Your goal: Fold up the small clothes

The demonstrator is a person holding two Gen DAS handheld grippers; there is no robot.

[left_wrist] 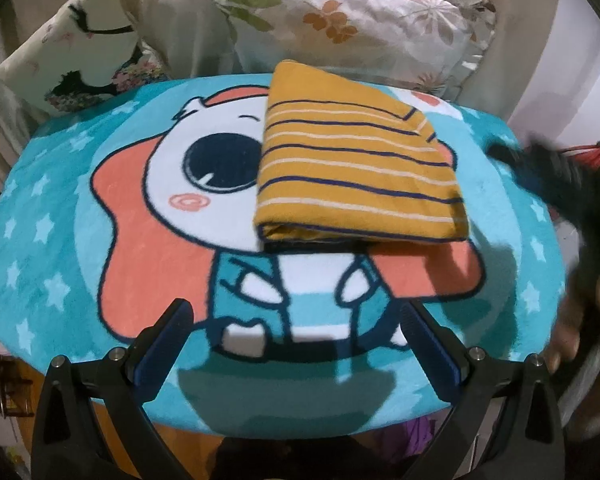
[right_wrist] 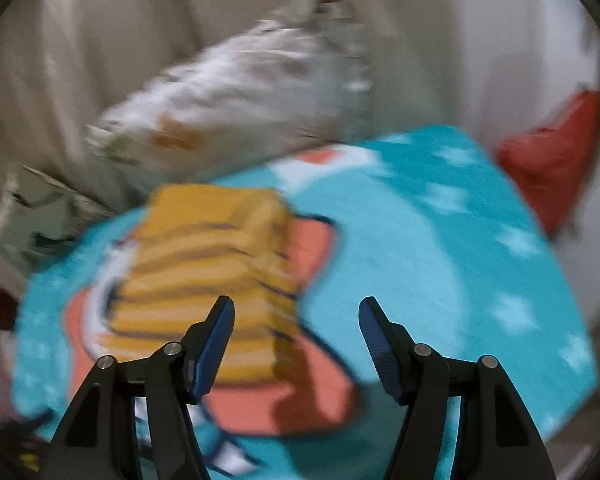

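Left tongs (left_wrist: 296, 320), left wrist view: spread wide and empty over the cartoon mat (left_wrist: 60, 240); your folded striped garment (left_wrist: 356, 168) lies well ahead, and a careless sweep could flip its loose upper-right corner. Right tongs (right_wrist: 296, 320), right wrist view, blurred: parted, holding nothing, left finger (right_wrist: 216, 344) overlapping the garment's near edge; open mat lies right, so a snag here could undo your fold.

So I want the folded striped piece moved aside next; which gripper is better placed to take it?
Probably the right gripper: its open jaws sit just beside the folded yellow striped garment. The left gripper, also open, is set back from it over the cartoon mat.
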